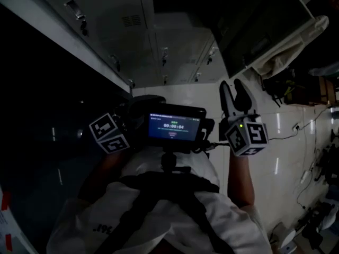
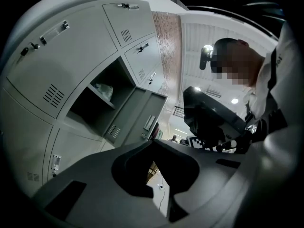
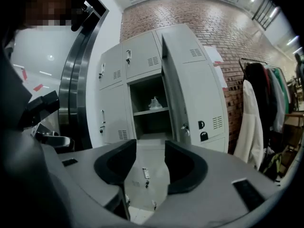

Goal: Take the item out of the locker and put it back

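Note:
An open locker (image 3: 148,109) faces me, its door (image 3: 192,94) swung out to the right. On the shelf inside lies a small white crumpled item (image 3: 155,103), which also shows as the item (image 2: 104,90) in the left gripper view. My right gripper (image 3: 150,148) is open and empty and points at the locker from a distance; in the head view the right gripper (image 1: 237,91) sticks forward above its marker cube (image 1: 247,137). My left gripper (image 2: 152,144) has its tips together with nothing between them. Only its cube (image 1: 109,134) shows in the dark head view.
Closed grey lockers (image 3: 114,75) stand on both sides of the open one, against a brick wall (image 3: 190,13). Coats hang on a rack (image 3: 259,108) at the right. A lit screen (image 1: 174,125) sits at the person's chest. Cables (image 1: 296,126) lie on the white floor.

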